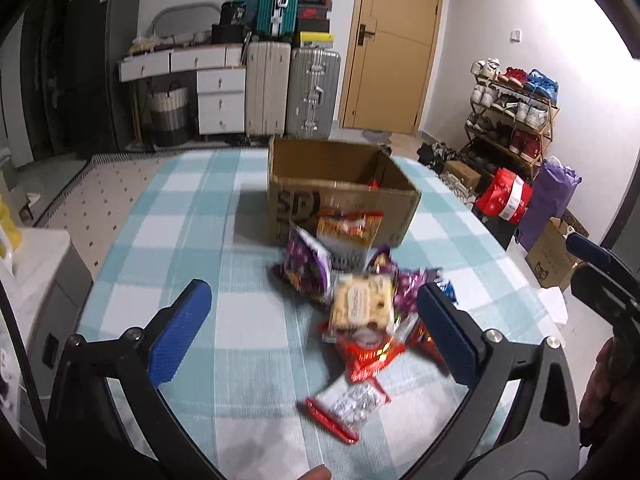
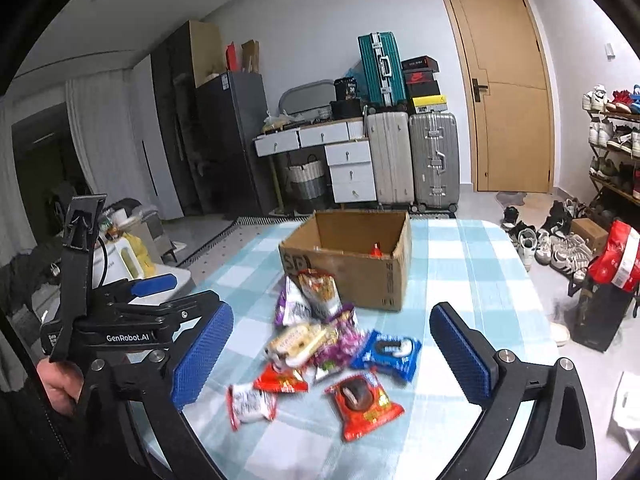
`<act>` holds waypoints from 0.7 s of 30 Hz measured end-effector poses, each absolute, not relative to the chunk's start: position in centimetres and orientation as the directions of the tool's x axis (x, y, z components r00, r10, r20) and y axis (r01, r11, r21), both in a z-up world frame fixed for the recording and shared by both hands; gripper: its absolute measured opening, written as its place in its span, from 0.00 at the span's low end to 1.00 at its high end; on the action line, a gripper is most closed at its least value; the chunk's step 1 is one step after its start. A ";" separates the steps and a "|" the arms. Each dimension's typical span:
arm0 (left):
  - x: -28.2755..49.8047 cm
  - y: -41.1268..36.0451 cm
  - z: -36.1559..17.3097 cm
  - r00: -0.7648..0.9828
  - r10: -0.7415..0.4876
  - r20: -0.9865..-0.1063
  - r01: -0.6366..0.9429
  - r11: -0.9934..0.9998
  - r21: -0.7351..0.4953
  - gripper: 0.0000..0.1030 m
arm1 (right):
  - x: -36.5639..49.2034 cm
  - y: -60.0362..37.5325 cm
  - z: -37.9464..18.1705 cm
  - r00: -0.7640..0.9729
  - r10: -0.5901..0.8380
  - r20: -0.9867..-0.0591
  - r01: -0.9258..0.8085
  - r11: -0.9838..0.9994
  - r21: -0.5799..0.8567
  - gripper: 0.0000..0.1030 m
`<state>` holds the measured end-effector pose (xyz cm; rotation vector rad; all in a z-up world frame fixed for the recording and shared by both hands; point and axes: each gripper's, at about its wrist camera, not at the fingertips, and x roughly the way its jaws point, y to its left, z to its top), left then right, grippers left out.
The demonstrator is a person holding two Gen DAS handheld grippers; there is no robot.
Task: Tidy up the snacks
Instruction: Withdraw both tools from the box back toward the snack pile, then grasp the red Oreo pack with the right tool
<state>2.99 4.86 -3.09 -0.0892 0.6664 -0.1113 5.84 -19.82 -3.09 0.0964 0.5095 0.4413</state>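
Left gripper (image 1: 314,334) and right gripper (image 2: 332,354) gape empty, seemingly angled downward.

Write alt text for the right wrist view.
A pile of snack packets lies on a checked tablecloth before an open cardboard box. The right gripper hangs open over them, empty; the left gripper is beside it.

A lived-in home is showing: suitcases (image 2: 412,156) standing by a wooden door (image 2: 508,84), a crowded shoe rack (image 1: 516,112) sitting at the right edge, perhaps a fridge (image 2: 236,136) standing upper left.
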 end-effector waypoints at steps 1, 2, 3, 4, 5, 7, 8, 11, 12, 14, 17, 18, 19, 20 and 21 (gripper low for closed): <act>3.0 4.9 -3.5 0.777 -0.134 -0.615 0.074 0.990 -0.123 0.99 | 5.7 -19.8 -3.6 0.777 0.430 -0.459 -0.383 0.902 0.196 0.98; 3.0 5.0 -4.0 0.774 -0.135 -0.619 0.072 0.989 -0.126 0.99 | 5.5 -19.9 -4.2 0.773 0.429 -0.468 -0.382 0.903 0.197 0.98; 3.0 5.0 -4.4 0.772 -0.137 -0.621 0.072 0.989 -0.129 0.99 | 5.5 -19.9 -4.7 0.769 0.427 -0.476 -0.380 0.904 0.197 0.98; 3.1 5.0 -4.9 0.770 -0.143 -0.622 0.076 0.988 -0.133 0.99 | 5.5 -19.9 -5.2 0.765 0.423 -0.485 -0.375 0.906 0.197 0.98; 3.1 5.0 -5.3 0.768 -0.147 -0.623 0.079 0.988 -0.135 0.99 | 5.7 -19.9 -5.7 0.762 0.418 -0.494 -0.370 0.908 0.198 0.99; 3.3 4.8 -6.1 0.763 -0.152 -0.628 0.086 0.987 -0.133 0.99 | 6.1 -19.9 -6.7 0.751 0.413 -0.515 -0.363 0.910 0.201 0.99; 3.4 4.7 -6.4 0.760 -0.155 -0.631 0.092 0.987 -0.133 0.99 | 6.3 -19.9 -7.2 0.745 0.412 -0.525 -0.360 0.910 0.204 0.99; 3.9 4.4 -7.4 0.752 -0.165 -0.638 0.103 0.986 -0.133 0.99 | 6.9 -19.8 -8.6 0.731 0.411 -0.545 -0.355 0.911 0.210 0.99; 4.0 4.3 -7.8 0.749 -0.171 -0.640 0.111 0.985 -0.133 0.99 | 7.1 -19.8 -9.1 0.726 0.412 -0.550 -0.354 0.910 0.214 0.99; 4.1 4.3 -8.4 0.757 -0.169 -0.631 0.110 0.985 -0.131 0.99 | 7.6 -19.8 -10.2 0.714 0.415 -0.564 -0.353 0.909 0.222 0.99; 4.6 4.3 -9.2 0.760 -0.174 -0.626 0.115 0.984 -0.134 0.99 | 8.6 -19.6 -11.9 0.694 0.408 -0.594 -0.343 0.912 0.225 0.99; 4.7 4.4 -9.5 0.758 -0.174 -0.629 0.115 0.984 -0.134 0.99 | 9.1 -19.5 -12.5 0.684 0.406 -0.606 -0.340 0.912 0.228 0.99; 4.9 4.5 -9.9 0.754 -0.176 -0.633 0.115 0.984 -0.136 0.99 | 9.5 -19.5 -13.1 0.674 0.406 -0.617 -0.336 0.913 0.233 0.99; 5.2 4.5 -10.4 0.749 -0.176 -0.639 0.114 0.984 -0.137 0.99 | 9.8 -19.4 -13.6 0.667 0.407 -0.624 -0.334 0.912 0.237 0.99; 5.4 4.6 -10.7 0.745 -0.173 -0.644 0.109 0.984 -0.138 0.99 | 10.1 -19.4 -14.1 0.660 0.407 -0.631 -0.332 0.912 0.241 0.99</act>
